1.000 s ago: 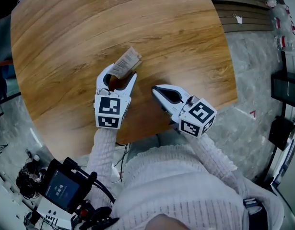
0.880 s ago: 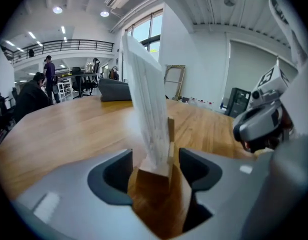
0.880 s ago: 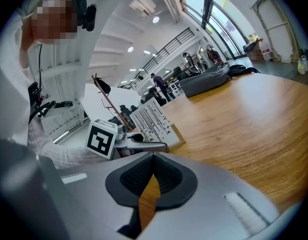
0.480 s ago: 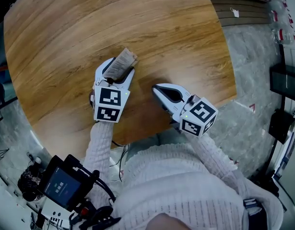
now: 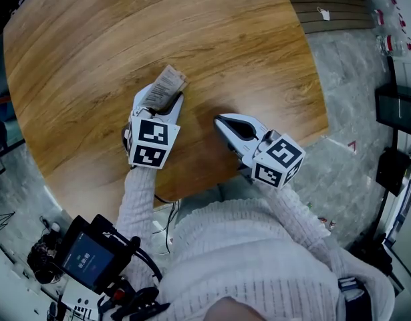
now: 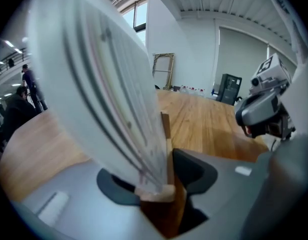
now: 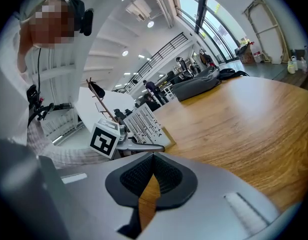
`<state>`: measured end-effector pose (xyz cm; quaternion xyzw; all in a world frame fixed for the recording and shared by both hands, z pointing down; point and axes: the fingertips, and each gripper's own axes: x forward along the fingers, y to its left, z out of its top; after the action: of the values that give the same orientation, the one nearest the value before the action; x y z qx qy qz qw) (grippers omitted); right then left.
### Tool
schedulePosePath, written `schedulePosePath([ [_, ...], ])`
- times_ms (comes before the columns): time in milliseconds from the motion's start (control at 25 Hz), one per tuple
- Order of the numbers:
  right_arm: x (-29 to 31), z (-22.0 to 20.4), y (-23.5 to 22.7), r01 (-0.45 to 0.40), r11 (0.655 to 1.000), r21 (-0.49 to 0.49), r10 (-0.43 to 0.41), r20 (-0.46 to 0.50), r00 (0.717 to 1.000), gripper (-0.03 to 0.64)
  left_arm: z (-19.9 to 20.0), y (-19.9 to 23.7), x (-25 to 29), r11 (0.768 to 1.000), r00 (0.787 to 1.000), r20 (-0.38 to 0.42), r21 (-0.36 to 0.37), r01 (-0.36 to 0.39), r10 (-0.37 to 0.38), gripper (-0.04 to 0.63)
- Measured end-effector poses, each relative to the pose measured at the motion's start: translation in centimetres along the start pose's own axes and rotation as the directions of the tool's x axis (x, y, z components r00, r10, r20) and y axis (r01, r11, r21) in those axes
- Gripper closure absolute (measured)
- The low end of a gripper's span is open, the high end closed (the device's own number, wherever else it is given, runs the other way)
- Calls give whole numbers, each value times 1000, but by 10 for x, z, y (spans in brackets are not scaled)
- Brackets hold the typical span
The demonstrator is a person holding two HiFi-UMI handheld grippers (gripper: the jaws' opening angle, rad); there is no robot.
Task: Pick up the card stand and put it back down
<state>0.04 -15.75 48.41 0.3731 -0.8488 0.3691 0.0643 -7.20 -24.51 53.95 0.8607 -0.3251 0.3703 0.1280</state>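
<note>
The left hand-held gripper (image 5: 163,97) is at the card stand (image 5: 169,81), which sits on the desk (image 5: 245,39) in front of the person. Its jaws have just been closing and now clasp the stand's wooden base, with the card rising tilted between them. The right hand-held gripper (image 5: 219,120) hovers nearby to the right, clenched and empty. The grasp looks made, so the lift appears to be the next step.

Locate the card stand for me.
Head view, left of centre of the wooden table: the card stand sits between the jaws of the left gripper, which have just been closing on its base.
</note>
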Motion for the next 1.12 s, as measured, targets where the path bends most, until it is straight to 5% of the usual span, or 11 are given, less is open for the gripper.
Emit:
schedulePosePath([
  [640, 0, 8, -4, -1, 999, -32, 2, 18, 1000, 617, 13, 7, -7, 996, 994, 114, -85, 14, -4, 407],
  [1120, -29, 43, 36, -49, 985, -168, 67, 98, 993, 617, 47, -20, -86, 980, 970, 238, -200, 7, 42, 407],
])
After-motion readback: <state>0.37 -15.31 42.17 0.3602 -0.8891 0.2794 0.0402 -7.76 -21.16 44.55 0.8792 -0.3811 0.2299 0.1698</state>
